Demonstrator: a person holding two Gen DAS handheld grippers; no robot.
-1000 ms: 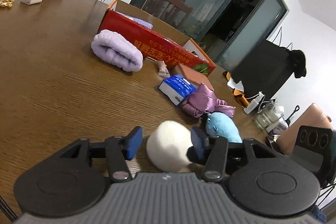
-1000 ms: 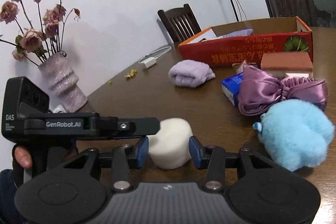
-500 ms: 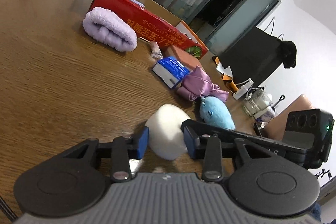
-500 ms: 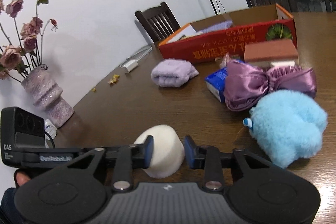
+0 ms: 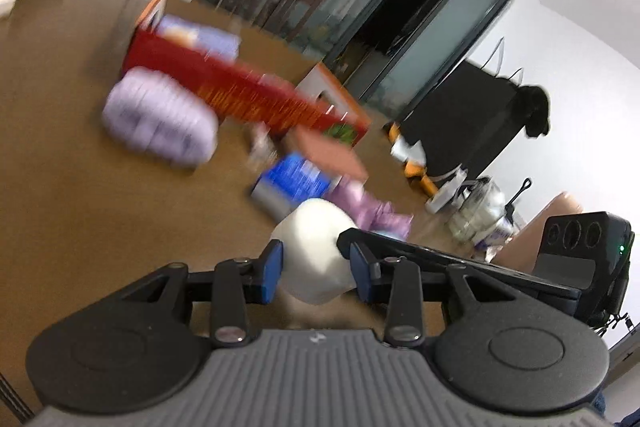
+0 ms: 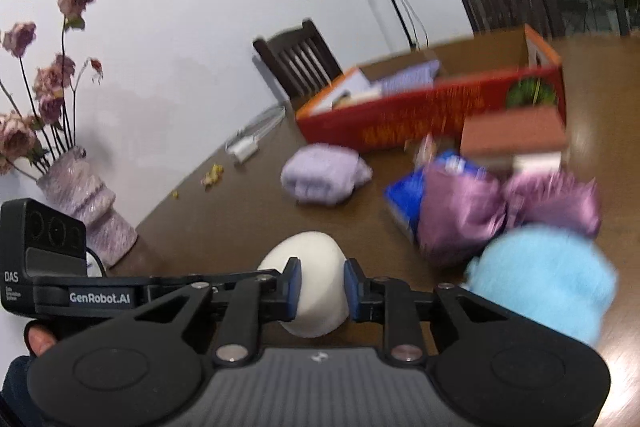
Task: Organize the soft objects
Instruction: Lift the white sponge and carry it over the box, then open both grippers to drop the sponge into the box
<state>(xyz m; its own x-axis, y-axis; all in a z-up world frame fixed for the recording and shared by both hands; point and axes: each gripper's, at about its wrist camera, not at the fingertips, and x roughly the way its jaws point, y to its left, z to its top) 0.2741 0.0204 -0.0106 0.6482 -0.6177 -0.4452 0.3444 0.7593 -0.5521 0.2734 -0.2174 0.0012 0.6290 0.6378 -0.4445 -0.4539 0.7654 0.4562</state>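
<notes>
Both grippers are shut on the same white soft ball (image 5: 316, 251), which also shows in the right wrist view (image 6: 316, 291). It is lifted off the brown table. My left gripper (image 5: 314, 269) squeezes it from one side, my right gripper (image 6: 318, 287) from the other. A lilac rolled towel (image 5: 160, 119) lies in front of the red open box (image 5: 240, 91); both show in the right wrist view, towel (image 6: 324, 175), box (image 6: 432, 111). A purple satin bow (image 6: 500, 211) and a blue fluffy toy (image 6: 548, 287) lie to the right.
A blue tissue pack (image 5: 292, 183) and a brown flat box (image 6: 514, 131) lie by the red box. A vase with dried roses (image 6: 80, 199) stands at the table's left edge. A charger with cable (image 6: 248, 145) and a chair (image 6: 300, 61) are at the far side.
Both grippers closed on the white ball and raised it off the table. The views have tilted and blurred with the motion toward the box.
</notes>
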